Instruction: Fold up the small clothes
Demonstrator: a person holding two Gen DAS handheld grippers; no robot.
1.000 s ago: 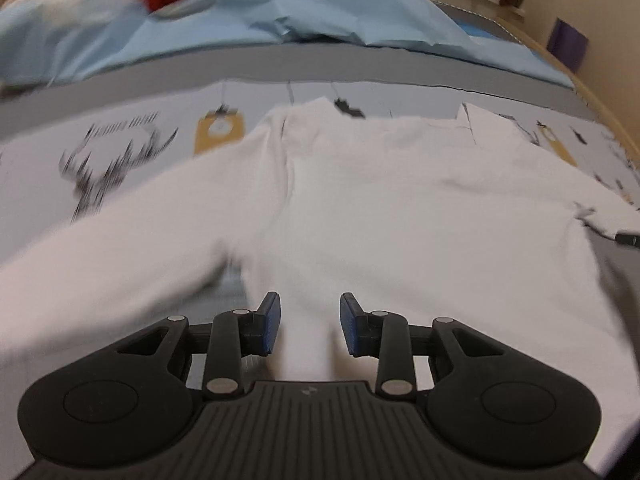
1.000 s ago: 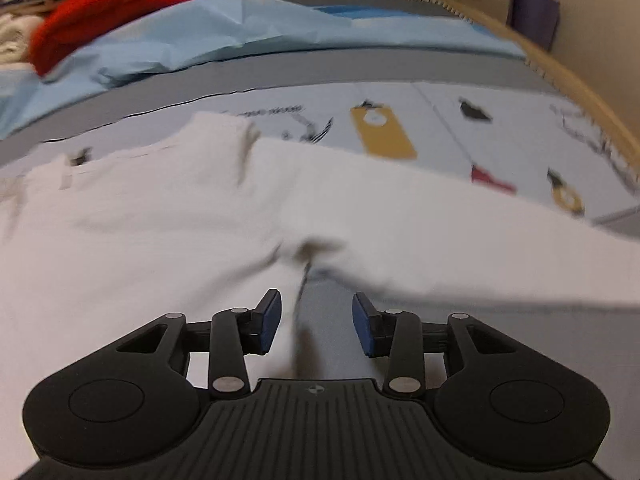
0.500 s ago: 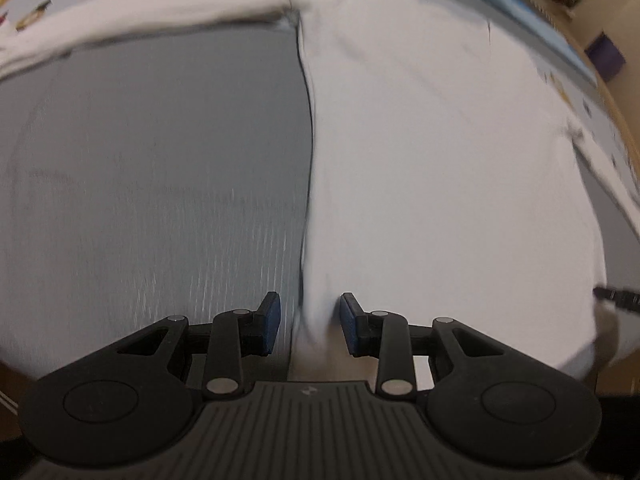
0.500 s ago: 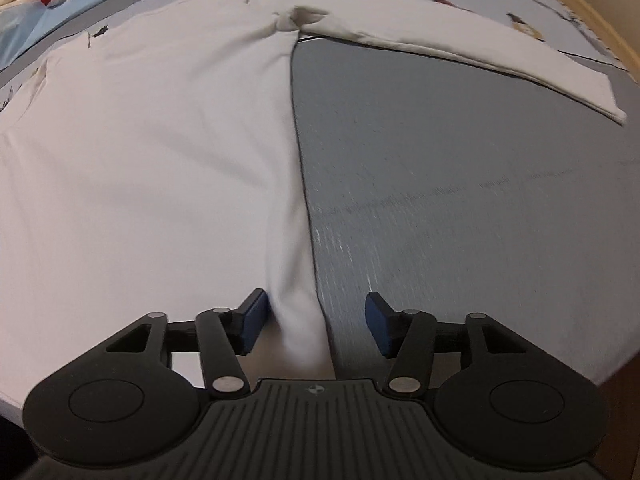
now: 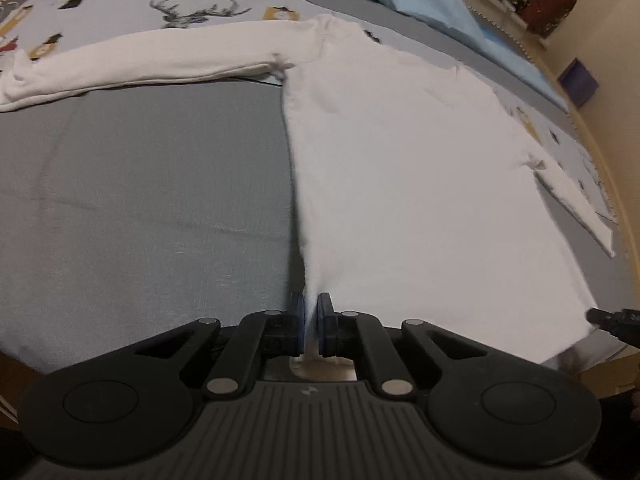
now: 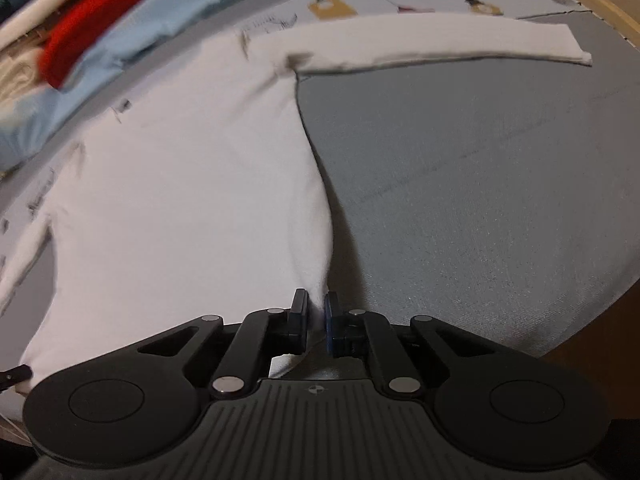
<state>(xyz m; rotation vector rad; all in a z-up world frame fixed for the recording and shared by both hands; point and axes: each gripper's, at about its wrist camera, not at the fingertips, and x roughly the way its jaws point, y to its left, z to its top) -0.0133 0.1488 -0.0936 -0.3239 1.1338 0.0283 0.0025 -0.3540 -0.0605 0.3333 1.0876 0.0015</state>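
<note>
The left gripper (image 5: 311, 307) and right gripper (image 6: 316, 307) are each pinching a bottom hem corner of the white long-sleeved top (image 5: 400, 168), jaws nearly closed on cloth. The top is lying flat on the grey bed cover (image 5: 152, 184), sleeves spread outward. For a clean fold, both corners are best lifted level and carried evenly toward the shoulders, keeping the hem taut. The light blue sheet (image 6: 120, 28) and red garment (image 6: 100, 8) are sitting beyond the collar, near enough to crowd the far edge.
</note>
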